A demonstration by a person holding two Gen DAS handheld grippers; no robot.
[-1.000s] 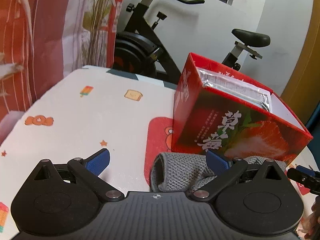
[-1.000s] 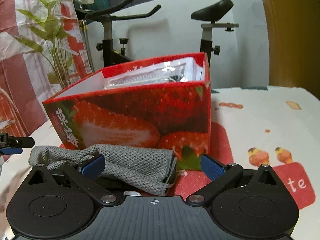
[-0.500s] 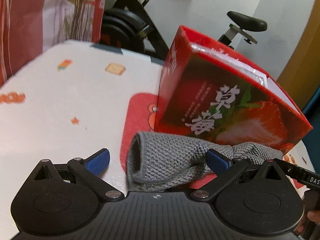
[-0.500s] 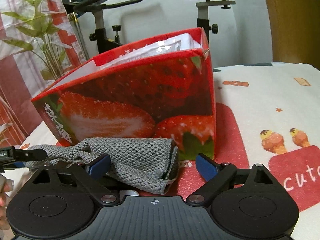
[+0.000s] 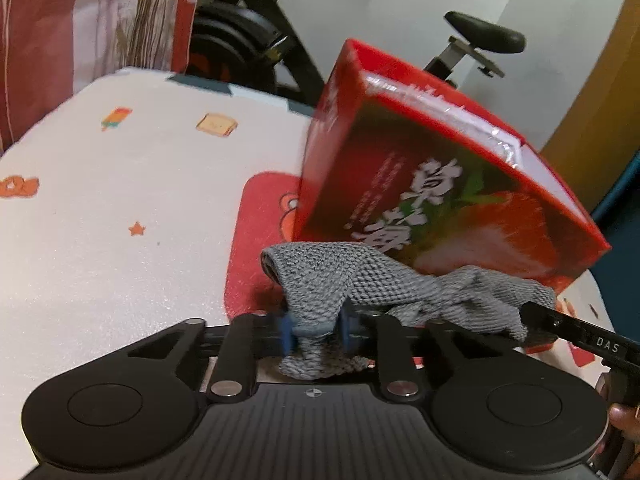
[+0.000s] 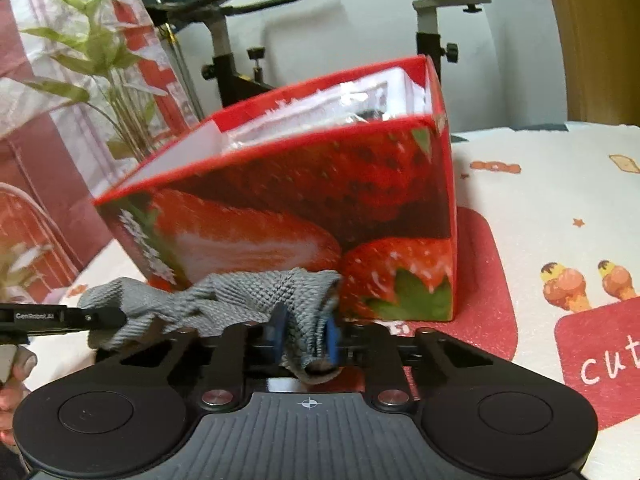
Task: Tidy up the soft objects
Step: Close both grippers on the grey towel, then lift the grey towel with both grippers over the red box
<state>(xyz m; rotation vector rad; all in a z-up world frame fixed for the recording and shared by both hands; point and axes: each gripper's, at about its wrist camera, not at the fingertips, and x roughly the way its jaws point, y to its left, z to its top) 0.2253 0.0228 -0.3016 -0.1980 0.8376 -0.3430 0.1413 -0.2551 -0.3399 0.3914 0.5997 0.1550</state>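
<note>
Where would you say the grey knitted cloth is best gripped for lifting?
At its two near-edge ends, from the near side: the cloth lies lengthwise against the strawberry box, so the far side is blocked. Both tongs, left and right, already pinch there.

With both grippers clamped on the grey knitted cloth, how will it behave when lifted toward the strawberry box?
The grey cloth looks floppy: it bunches where the left gripper and the right gripper, jaws just closed, pinch it, so the middle will probably sag. Its coarse knit should resist slipping. It seems light; brushing the red box probably won't tip it.
</note>
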